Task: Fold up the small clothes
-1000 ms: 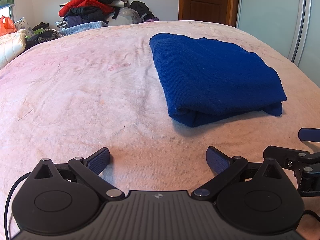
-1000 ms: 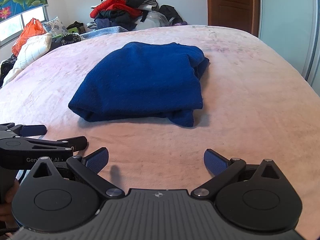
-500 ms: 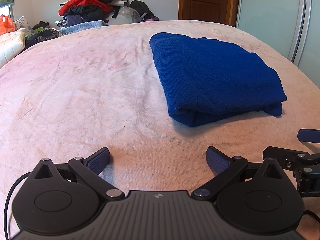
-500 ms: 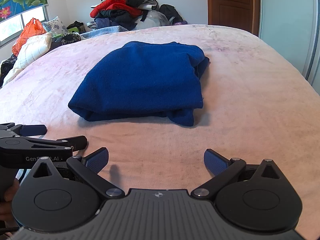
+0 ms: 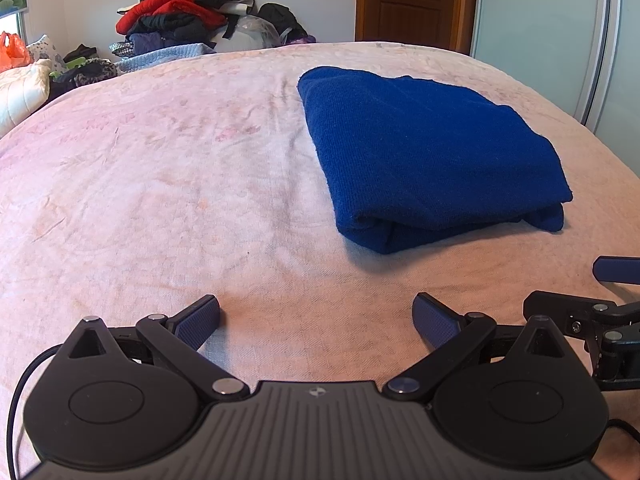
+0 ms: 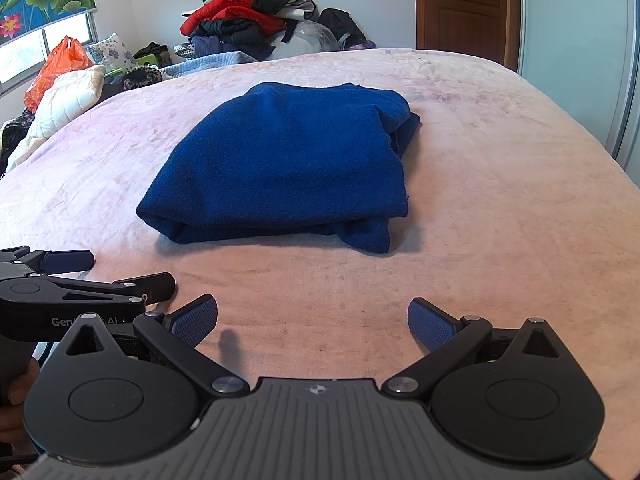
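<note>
Knit blue garment (image 5: 432, 152), folded rectangle, pink bedspread (image 5: 160, 184)

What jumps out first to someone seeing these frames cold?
The folded blue garment lying mid-bed on the pale pink bedspread, a lone dark block with nothing touching it. Next, both grippers, left gripper and right gripper, open and empty, low over the near edge of the bed. Far back, the clothes pile against the wall.
</note>
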Demonstrator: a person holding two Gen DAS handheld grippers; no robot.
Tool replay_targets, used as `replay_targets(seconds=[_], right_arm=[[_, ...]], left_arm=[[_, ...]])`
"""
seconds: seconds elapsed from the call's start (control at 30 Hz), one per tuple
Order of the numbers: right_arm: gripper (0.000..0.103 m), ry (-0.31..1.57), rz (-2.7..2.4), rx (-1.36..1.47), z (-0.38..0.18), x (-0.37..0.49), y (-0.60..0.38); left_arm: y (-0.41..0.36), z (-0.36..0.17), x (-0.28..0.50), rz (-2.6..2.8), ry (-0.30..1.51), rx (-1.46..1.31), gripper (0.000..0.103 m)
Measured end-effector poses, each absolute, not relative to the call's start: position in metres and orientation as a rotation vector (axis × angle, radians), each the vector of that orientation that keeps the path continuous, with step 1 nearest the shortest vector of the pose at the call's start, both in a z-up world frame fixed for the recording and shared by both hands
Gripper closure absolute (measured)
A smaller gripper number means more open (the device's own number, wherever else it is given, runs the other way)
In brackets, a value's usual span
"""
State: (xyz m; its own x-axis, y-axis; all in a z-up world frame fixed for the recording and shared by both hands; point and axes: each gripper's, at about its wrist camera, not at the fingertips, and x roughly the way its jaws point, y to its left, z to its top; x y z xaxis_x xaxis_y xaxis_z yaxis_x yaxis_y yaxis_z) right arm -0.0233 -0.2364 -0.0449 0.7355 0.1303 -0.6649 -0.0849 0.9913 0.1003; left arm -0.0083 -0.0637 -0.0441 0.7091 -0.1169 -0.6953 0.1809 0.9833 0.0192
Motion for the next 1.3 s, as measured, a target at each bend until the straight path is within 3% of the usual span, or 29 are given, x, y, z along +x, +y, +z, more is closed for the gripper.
replay_targets(seconds=[0.47, 0.8, 1.3], right_arm=[[0.000, 0.702, 0.132, 0.134, -0.046, -0.015, -0.238], [0.000, 0.666, 0.092, -0.043, -0.061, -0.007, -0.212], [0.000, 0.661, 0.061, -0.040, -0.067, -0.004, -0.226]], left_arm=[[-0.053, -0.038, -0.007, -0.121, 0.734, 0.085, 0.000], [-0.048, -0.047, -0.012, -0.113, 0.680, 0.098, 0.000], [-0.046, -0.051, -0.014, -0.117, 0.669, 0.073, 0.000]])
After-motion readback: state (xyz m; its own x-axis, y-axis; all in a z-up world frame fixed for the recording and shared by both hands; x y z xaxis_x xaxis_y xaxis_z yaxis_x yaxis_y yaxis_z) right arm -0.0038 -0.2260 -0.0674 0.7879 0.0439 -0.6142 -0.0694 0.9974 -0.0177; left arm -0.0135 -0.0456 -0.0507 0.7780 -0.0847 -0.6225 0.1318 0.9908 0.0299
